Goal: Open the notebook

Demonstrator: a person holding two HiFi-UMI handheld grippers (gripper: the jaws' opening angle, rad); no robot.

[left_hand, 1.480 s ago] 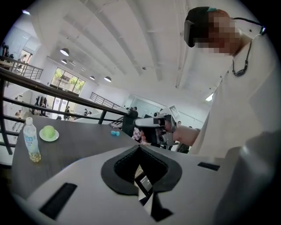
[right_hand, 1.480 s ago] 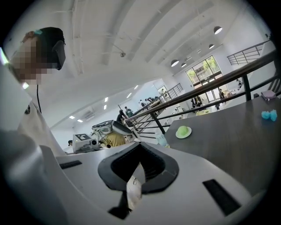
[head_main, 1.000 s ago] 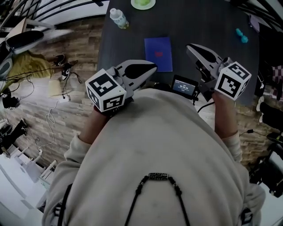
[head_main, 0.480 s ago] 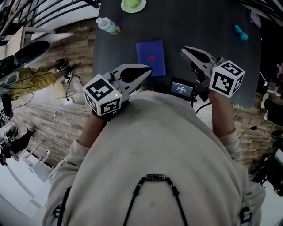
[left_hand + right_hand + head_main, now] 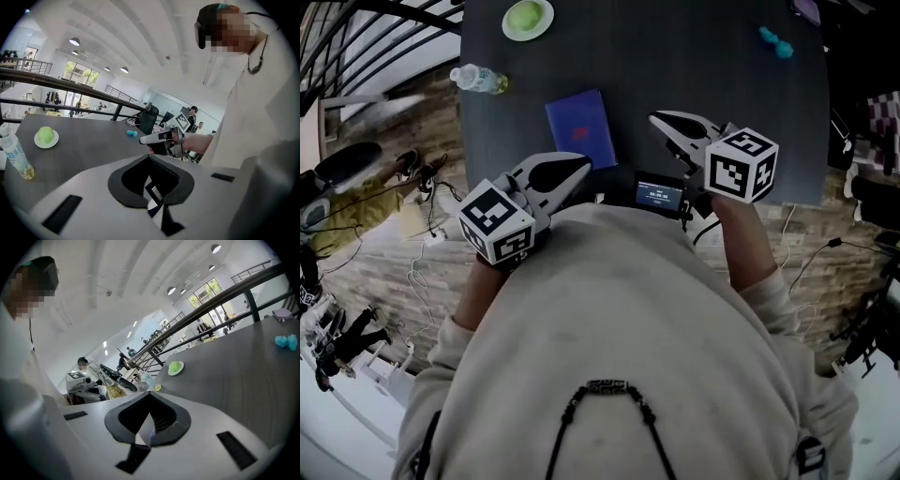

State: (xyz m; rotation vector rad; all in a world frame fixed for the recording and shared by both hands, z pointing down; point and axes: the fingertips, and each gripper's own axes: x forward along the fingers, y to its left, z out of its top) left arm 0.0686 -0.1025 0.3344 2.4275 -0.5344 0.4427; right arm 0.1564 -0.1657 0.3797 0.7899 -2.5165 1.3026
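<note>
1. At your far left, the water bottle point(image 5: 480, 79) lies on its side near the left edge of the dark table point(image 5: 694, 66). The white plate point(image 5: 528, 19) with a green item sits beyond it. Both show further into the head view than a second ago.
2. Your left gripper point(image 5: 584, 165) has its fingers pressed together with nothing between them, as the left gripper view confirms. Its tip sits just off the near left corner of the notebook. It pointed at that same corner a second ago.
3. The blue notebook point(image 5: 580, 128) lies flat and closed on the table, near the edge closest to you, between your two grippers. It sits further left in the head view than before, but its place relative to the bottle and plate looks unchanged.
4. A small screen point(image 5: 659, 194) sits at the table's near edge, just right of the notebook.
5. Your right gripper point(image 5: 658, 118) also has its fingers shut tight and empty, the same as a second ago. Its tip hangs to the right of the notebook, apart from it.
6. A small teal object point(image 5: 775, 42) rests far right on the table, well apart from everything else.
</note>
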